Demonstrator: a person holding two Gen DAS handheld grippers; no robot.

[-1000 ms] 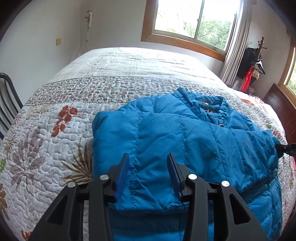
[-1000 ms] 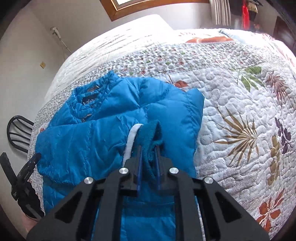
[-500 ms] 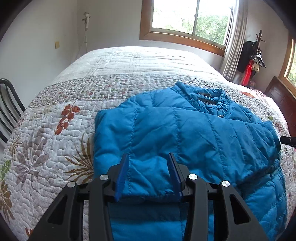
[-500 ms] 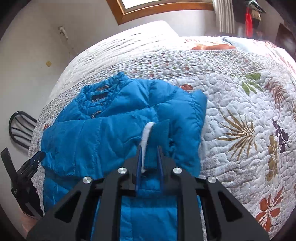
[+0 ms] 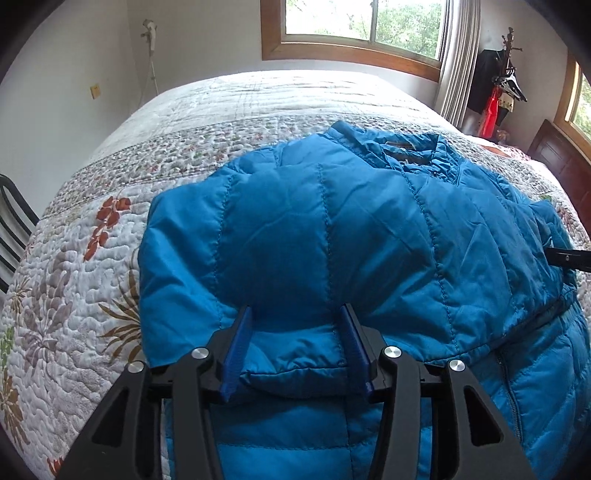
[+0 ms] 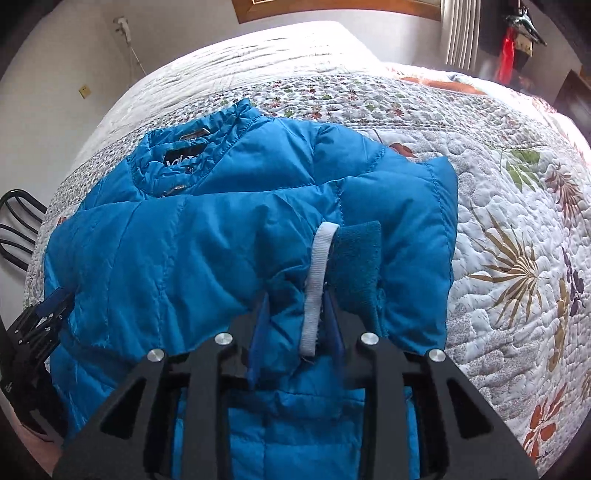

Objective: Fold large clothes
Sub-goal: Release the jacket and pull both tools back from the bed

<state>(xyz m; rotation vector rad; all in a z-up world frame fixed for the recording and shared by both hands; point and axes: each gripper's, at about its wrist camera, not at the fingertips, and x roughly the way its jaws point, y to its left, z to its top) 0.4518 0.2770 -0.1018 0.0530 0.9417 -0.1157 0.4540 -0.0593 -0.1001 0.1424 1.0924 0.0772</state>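
- The puffy blue quilted jacket (image 5: 369, 236) lies on the bed, on top of the white quilted bedspread with leaf and flower prints (image 5: 74, 280).
- Its long line runs from the near edge of the bed toward the far side. The collar (image 6: 184, 147) points away toward the window wall, and the bottom part is close to the cameras.
- The jacket is shiny, with stitched lines across it. Both sleeves are folded in over the front, so it makes a fat bundle.
- A dark label sits inside the collar, with small snaps nearby.
- At one sleeve end there is a white strip (image 6: 317, 280) and a fuzzy teal cuff (image 6: 354, 266).
- The right gripper (image 6: 297, 325) has its blue tongs closed on the sleeve end, with the white strip between them.
- The left gripper (image 5: 295, 343) has its tongs wide apart. A fold of the jacket sits between them, but they do not squeeze it.
- A black metal chair (image 5: 14, 225) stands beside the bed.
- A wood-framed window (image 5: 354, 33) is in the far wall, with a grey curtain (image 5: 458, 62) next to it.
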